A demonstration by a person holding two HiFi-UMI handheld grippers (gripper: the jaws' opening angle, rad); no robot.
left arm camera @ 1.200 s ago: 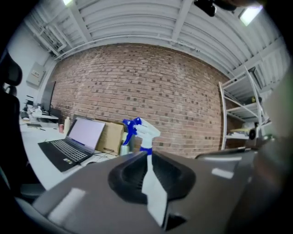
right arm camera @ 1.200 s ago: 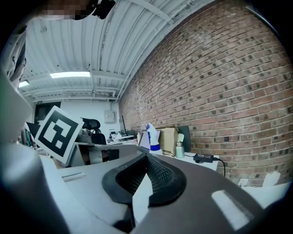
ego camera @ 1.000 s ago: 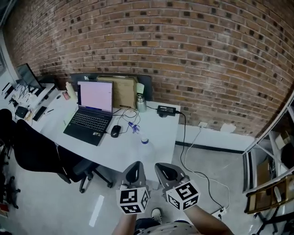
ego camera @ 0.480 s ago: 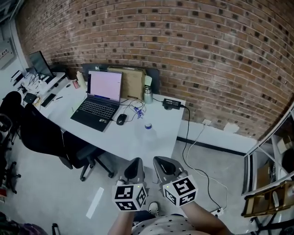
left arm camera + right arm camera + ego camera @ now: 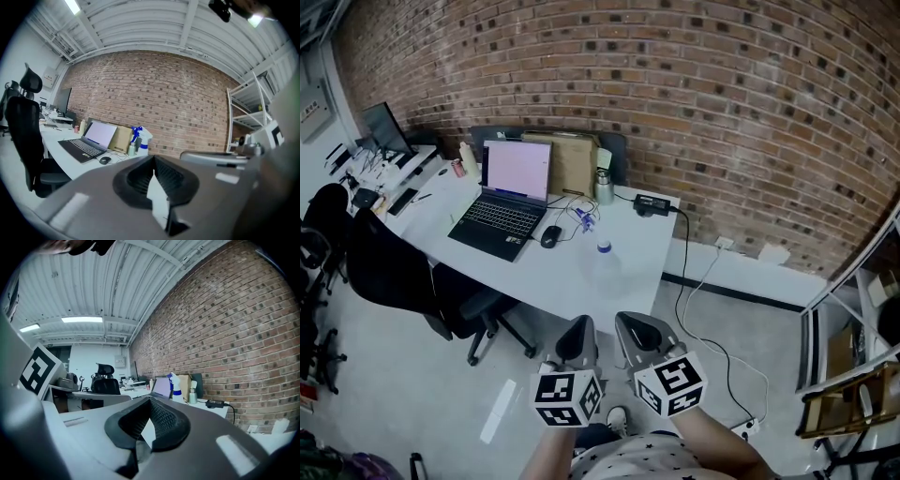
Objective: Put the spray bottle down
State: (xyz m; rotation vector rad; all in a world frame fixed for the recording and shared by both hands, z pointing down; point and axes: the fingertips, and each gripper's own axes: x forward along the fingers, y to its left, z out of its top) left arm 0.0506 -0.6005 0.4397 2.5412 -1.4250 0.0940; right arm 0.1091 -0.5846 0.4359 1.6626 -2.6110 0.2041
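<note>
The spray bottle [image 5: 604, 262], pale with a blue top, stands upright on the white table [image 5: 544, 281] near its right end, with nothing holding it. In the left gripper view the spray bottle [image 5: 139, 140] shows beyond the laptop, and in the right gripper view the spray bottle [image 5: 176, 385] stands in front of the brick wall. My left gripper [image 5: 577, 337] and right gripper [image 5: 636, 336] hang side by side over the floor, well short of the table. Both are shut with nothing between the jaws, as the left gripper [image 5: 154, 160] and right gripper [image 5: 150, 401] show close up.
On the table are an open laptop [image 5: 511, 192], a mouse [image 5: 550, 236], a metal flask [image 5: 603, 187], a cardboard box [image 5: 567, 164] and a power adapter [image 5: 653, 203] with its cable trailing to the floor. A black office chair [image 5: 389, 277] stands at the left. Metal shelving [image 5: 853, 356] is at the right.
The table and the standing spray bottle have slid farther off and up in the head view as I drew back. Both grippers stayed shut, close to my body.
</note>
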